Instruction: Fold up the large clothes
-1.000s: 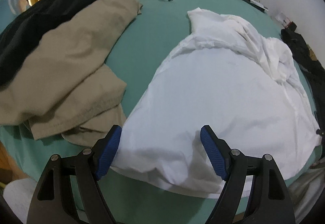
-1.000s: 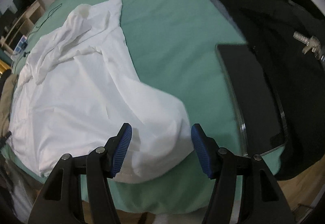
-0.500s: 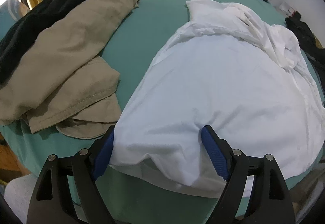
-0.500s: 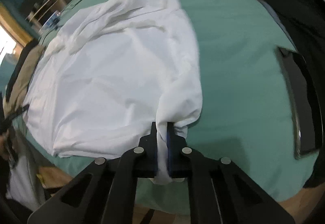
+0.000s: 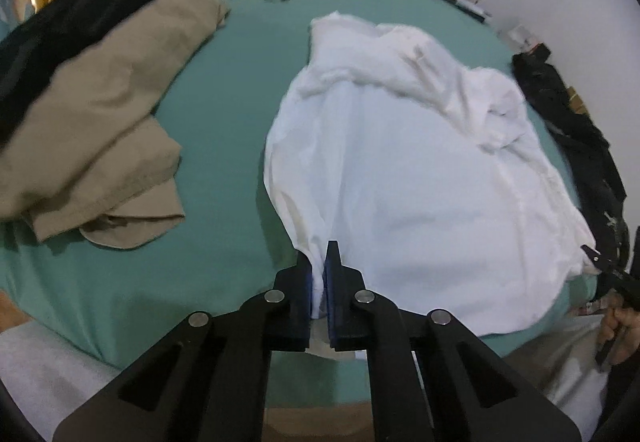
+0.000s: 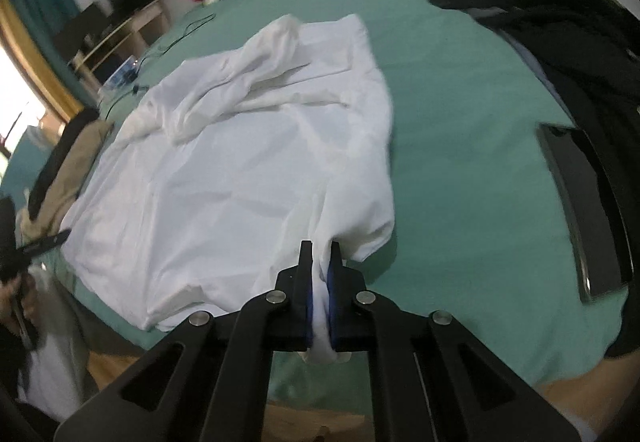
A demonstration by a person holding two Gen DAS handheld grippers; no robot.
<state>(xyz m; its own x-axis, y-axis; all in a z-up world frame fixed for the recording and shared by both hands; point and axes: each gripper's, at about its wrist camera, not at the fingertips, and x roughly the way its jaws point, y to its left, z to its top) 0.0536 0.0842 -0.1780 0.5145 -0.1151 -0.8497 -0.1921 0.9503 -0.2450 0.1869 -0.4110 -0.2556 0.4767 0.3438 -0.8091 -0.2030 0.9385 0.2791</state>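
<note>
Both corners pinched, fold not yet made

The left gripper [image 5: 319,282] and right gripper [image 6: 320,294] each clamped the white garment's [image 5: 400,169] near hem at frame centre — thin bites could slip if lifted unevenly.

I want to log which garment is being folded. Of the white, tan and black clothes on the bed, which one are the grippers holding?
The white garment: the left gripper and right gripper each pinch its near edge. The tan garment and black clothes lie untouched at the sides.
</note>
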